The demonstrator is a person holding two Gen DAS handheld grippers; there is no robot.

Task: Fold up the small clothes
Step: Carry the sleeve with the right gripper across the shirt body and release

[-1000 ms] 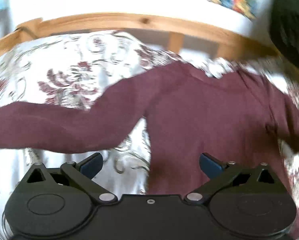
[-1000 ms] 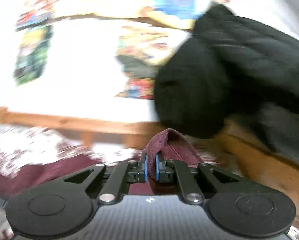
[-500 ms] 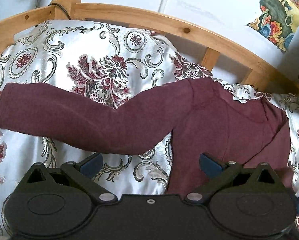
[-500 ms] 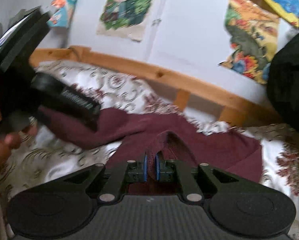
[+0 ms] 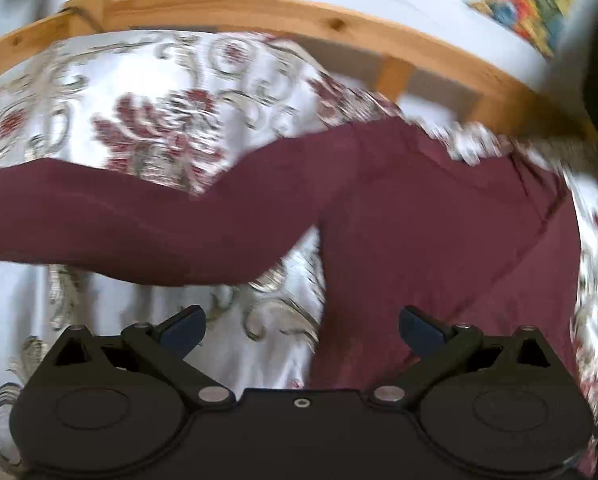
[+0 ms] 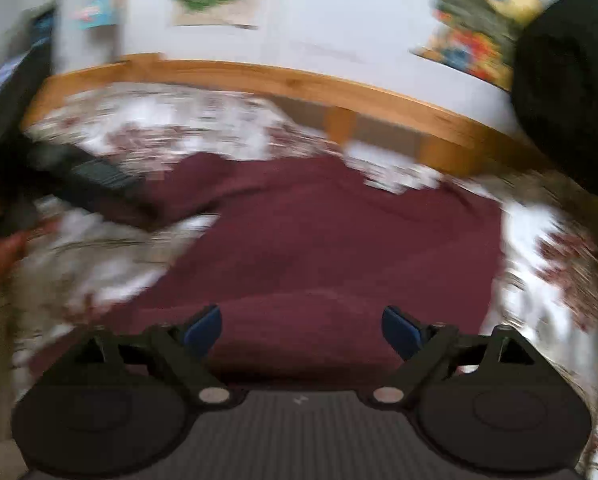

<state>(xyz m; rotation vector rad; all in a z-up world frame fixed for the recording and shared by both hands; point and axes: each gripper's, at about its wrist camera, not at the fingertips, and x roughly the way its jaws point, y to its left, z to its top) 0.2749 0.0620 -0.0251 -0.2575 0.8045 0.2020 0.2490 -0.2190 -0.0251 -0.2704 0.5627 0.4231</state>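
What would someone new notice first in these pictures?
A dark maroon long-sleeved top lies spread on the white floral satin bedspread, one sleeve stretched far left. Behind runs a curved pale wooden bed rail, with colourful posters on the white wall. The right gripper hovers over the top, jaws opening, gripping nothing.

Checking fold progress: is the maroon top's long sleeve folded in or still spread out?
Spread out. In the left wrist view the sleeve stretches sideways from the maroon top across the patterned bedspread.
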